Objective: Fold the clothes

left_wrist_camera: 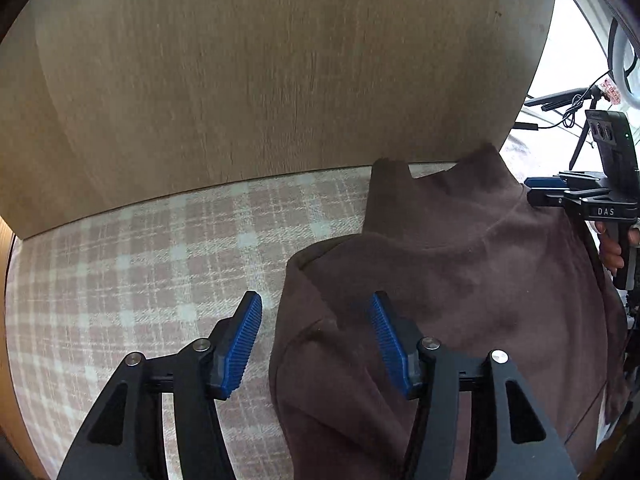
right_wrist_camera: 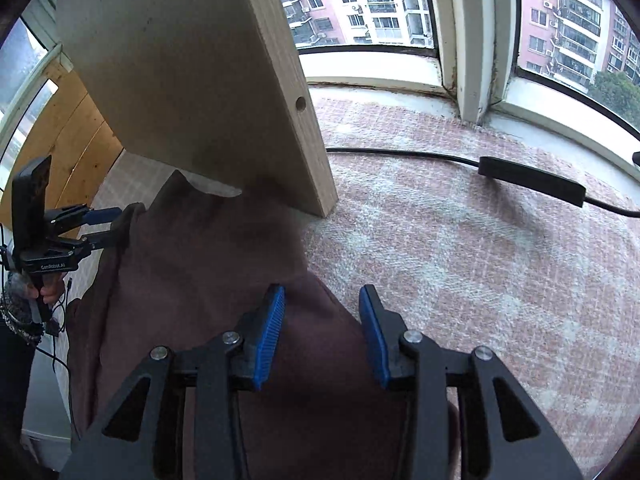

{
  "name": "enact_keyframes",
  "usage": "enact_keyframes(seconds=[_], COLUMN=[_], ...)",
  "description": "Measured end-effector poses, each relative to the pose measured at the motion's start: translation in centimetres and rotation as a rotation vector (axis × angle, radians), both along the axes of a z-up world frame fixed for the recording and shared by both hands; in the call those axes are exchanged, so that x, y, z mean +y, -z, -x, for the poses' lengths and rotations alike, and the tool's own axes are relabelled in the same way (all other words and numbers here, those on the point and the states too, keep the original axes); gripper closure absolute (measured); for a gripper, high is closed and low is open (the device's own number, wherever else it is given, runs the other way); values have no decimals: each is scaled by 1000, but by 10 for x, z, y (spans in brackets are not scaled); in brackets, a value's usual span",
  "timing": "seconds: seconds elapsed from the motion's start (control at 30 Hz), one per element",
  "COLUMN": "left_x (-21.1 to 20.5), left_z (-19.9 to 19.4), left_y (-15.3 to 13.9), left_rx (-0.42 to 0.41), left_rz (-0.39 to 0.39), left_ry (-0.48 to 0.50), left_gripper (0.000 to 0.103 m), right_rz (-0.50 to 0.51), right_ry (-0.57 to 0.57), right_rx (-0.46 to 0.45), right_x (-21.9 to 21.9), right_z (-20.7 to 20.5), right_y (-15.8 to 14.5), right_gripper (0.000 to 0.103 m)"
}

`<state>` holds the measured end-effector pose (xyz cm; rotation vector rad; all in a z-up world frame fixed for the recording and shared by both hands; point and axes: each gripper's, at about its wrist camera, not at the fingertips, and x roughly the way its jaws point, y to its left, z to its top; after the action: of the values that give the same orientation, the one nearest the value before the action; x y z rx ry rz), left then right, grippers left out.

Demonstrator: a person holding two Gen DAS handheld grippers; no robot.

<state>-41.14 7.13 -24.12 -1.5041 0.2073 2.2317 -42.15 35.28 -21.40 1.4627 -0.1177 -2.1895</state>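
A: Item one?
B: Brown sweater [left_wrist_camera: 460, 280], spread on the pink plaid cover [left_wrist_camera: 140, 272], its far edge against the upright wooden board [left_wrist_camera: 260, 72].
A: The tools?
B: Left tool [left_wrist_camera: 316, 340], jaws wide apart, gripped nothing; poised over the sweater's left edge. Right tool [right_wrist_camera: 322, 332], likewise spread and empty, over the sweater's right edge.
A: Sundries?
B: Black cable with inline box [right_wrist_camera: 532, 180] on the cover, near the window [right_wrist_camera: 380, 4].
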Motion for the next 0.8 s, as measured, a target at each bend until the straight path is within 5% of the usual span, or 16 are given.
enact_keyframes(seconds=[0.1,0.17,0.23,0.27,0.3,0.47,0.67,0.8], left_x=[6,9,8,8,7,0,18,20], left_z=[2,2,-4,-7,-12,-7,-3,-7], left_y=[7,12,10,8,3,-12,17,2], left_rx=[-1,7,30,41,63,156,210,207], left_rz=[7,29,0,1,11,70,208,262], left_ry=[13,17,8,10,16,-19,-3,-10], left_gripper=[53,85,95,95,96,96,96,82], right_rz=[6,-19,-43,-55,-55,-168,-334,-322], right_ry=[-45,-54,-62,-66,-73,-43,-22,11], right_rx=[1,17,34,42,36,180,234,227], right_x=[-3,-4,-5,-5,-7,-10,-30,-19], right_z=[-2,-5,-9,-11,-14,-26,-18,-17], right_y=[2,0,-2,-3,-5,-32,-6,-14], right_gripper=[58,62,77,96,97,99,98,96])
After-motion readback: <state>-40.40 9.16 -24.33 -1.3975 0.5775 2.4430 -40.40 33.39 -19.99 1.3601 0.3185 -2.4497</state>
